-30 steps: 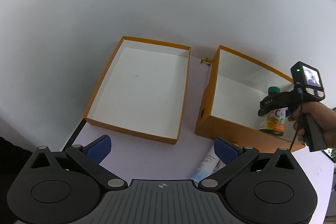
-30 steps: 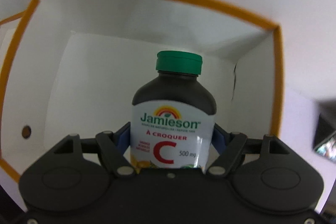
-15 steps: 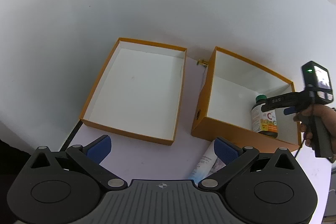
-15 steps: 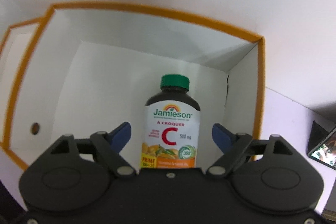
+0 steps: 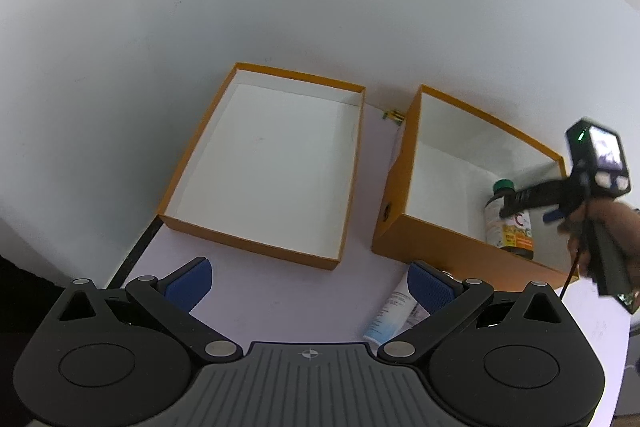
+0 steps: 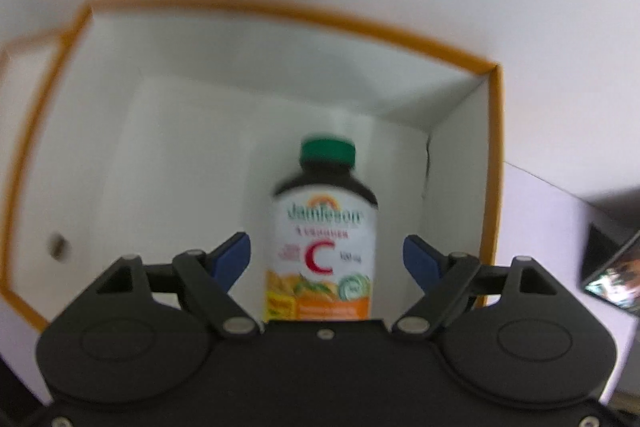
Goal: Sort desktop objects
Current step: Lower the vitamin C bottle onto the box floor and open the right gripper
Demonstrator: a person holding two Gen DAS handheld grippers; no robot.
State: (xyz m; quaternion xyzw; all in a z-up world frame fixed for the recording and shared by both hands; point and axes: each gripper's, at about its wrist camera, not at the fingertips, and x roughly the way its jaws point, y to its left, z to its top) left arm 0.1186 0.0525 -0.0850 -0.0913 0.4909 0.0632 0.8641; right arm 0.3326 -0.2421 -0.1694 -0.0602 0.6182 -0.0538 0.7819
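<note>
The vitamin bottle [image 6: 324, 239] is showing dark glass, a green cap and a white-and-orange label with a red C. Both boxes [image 5: 260, 167] [image 5: 460, 183] are showing orange outsides and white insides. The gripper pads [image 6: 234, 259] are showing blue.

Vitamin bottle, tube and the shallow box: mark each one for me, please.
Vitamin bottle [image 6: 322, 251]: right wrist view, on the front label at the red C.
Tube [image 5: 390, 319]: left wrist view, on its white body beside the blue finger pad.
Shallow box [image 5: 256, 241]: left wrist view, on the orange near wall.
</note>
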